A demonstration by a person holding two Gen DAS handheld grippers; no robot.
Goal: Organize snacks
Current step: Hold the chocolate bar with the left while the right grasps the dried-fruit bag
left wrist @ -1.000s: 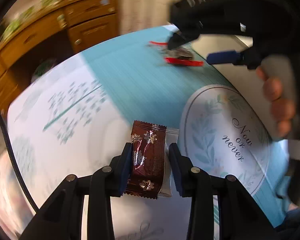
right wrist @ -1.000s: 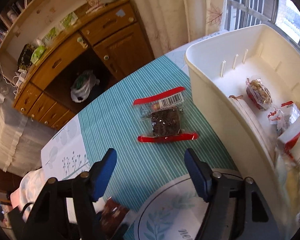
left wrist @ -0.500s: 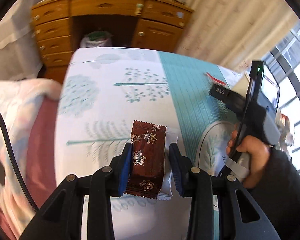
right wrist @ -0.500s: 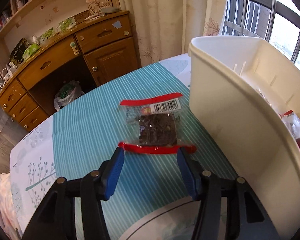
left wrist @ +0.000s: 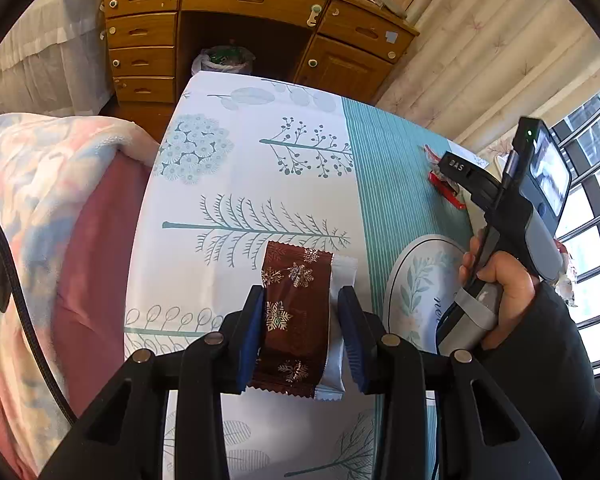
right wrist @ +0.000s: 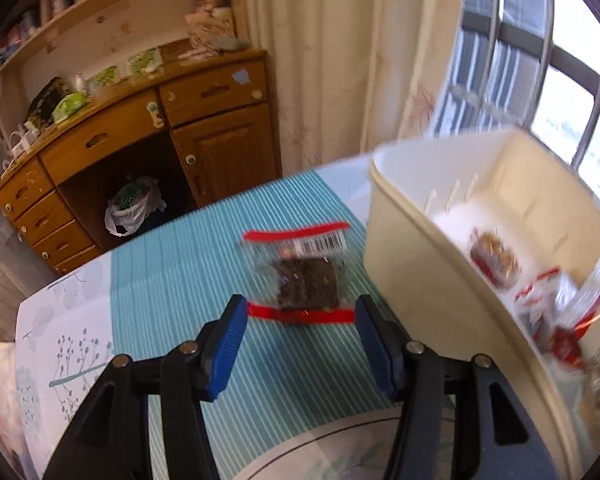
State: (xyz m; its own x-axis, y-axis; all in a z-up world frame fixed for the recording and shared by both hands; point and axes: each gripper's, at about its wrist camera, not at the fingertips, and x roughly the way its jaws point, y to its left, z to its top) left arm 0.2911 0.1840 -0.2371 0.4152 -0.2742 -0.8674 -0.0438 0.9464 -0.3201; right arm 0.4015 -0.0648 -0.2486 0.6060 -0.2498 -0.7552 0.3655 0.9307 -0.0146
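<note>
My left gripper (left wrist: 300, 312) is shut on a dark brown snack packet with gold snowflakes (left wrist: 294, 312) and a white packet (left wrist: 338, 320) pressed beside it, held above the tablecloth. My right gripper (right wrist: 300, 320) is open just short of a clear packet with red strips and a dark brownie (right wrist: 304, 276) lying on the teal striped cloth. In the left wrist view the right gripper's body (left wrist: 512, 216) covers most of that packet (left wrist: 444, 184). A cream plastic bin (right wrist: 428, 264) to the right holds several snack packets (right wrist: 496, 260).
A wooden desk with drawers (left wrist: 228, 28) stands beyond the table's far edge, a plastic bag (right wrist: 134, 210) in its knee space. A blanket-covered bed (left wrist: 40, 208) lies left of the table. Curtains and a barred window (right wrist: 540, 80) are at the right.
My left gripper swung its view from the teal side toward the desk, still holding the packets. My right gripper came lower and closer to the brownie packet, its jaws narrower than a second ago.
</note>
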